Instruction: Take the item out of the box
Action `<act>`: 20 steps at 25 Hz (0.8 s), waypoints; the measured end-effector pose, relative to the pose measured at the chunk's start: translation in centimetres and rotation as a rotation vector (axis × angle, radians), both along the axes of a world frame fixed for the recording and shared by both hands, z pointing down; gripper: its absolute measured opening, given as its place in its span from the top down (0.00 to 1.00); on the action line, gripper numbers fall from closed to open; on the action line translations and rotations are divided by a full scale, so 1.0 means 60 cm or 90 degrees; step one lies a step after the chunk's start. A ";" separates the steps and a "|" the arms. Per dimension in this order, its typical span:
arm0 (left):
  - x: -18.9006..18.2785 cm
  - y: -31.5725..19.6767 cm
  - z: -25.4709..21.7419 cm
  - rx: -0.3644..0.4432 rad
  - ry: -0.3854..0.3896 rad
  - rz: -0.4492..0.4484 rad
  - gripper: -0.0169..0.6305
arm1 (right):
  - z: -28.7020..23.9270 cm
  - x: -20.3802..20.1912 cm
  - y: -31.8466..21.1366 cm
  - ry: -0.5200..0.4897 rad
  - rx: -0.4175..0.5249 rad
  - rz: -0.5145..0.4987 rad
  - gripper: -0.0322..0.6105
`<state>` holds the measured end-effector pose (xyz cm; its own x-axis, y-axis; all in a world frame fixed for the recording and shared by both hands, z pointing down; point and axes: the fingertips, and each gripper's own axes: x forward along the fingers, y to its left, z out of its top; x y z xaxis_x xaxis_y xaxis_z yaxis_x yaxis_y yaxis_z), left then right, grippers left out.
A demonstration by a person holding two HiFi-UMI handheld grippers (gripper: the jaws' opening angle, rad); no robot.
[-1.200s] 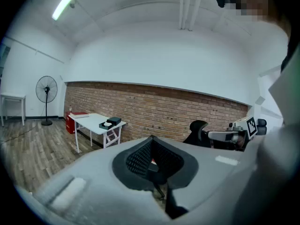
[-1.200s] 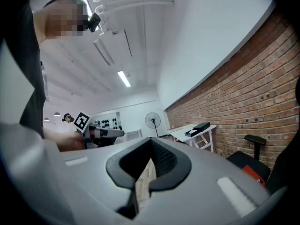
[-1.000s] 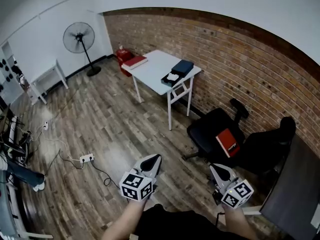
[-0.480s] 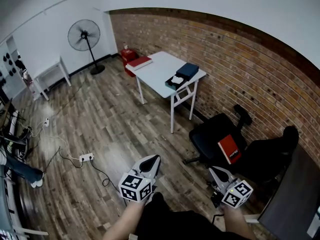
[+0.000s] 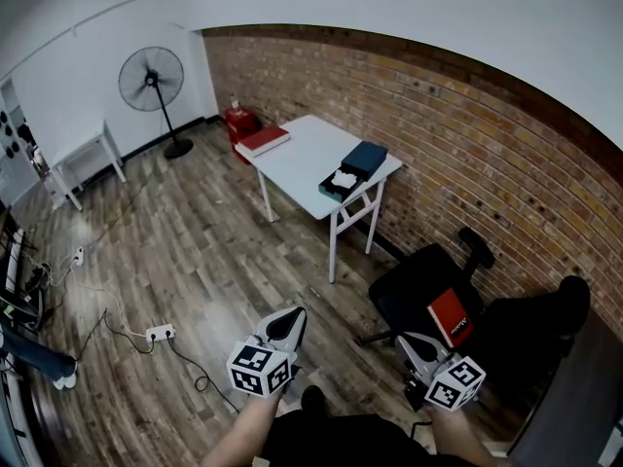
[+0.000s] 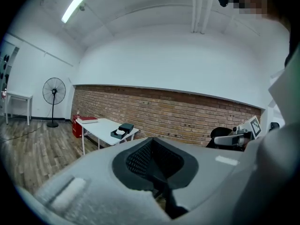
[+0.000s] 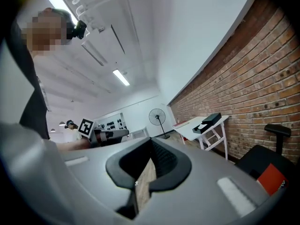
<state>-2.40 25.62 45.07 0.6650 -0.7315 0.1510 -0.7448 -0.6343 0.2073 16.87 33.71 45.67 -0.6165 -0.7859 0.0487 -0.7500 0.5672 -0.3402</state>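
Head view | left tool (image 5: 292,317) jaws together, empty | right tool (image 5: 407,341) jaws together, empty | box (image 5: 341,182) on table (image 5: 295,150)

Open floor (image 5: 195,251) up to table (image 5: 297,159); chair (image 5: 414,285) rightward

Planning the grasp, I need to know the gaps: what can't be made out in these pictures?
- White item in the open dark box on the white table: too small and far in every view to identify.
- Red flat object on the black chair: head view, print too small.
- Red container on the floor: head view, partly hidden behind the table.
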 end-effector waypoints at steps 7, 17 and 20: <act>-0.025 -0.129 0.000 -0.008 0.001 0.035 0.97 | 0.004 -0.058 -0.118 -0.001 -0.020 0.000 0.95; -0.078 -0.256 0.018 -0.016 0.026 0.039 0.97 | 0.015 -0.107 -0.238 0.023 -0.039 -0.015 0.95; -0.087 -0.285 0.033 -0.034 0.023 0.034 0.97 | 0.025 -0.119 -0.260 0.023 -0.058 -0.030 0.95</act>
<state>-7.65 8.54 47.03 0.7083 -0.6868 0.1632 -0.7018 -0.6601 0.2679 9.73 18.09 47.20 -0.6495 -0.7472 0.1408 -0.7355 0.5706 -0.3653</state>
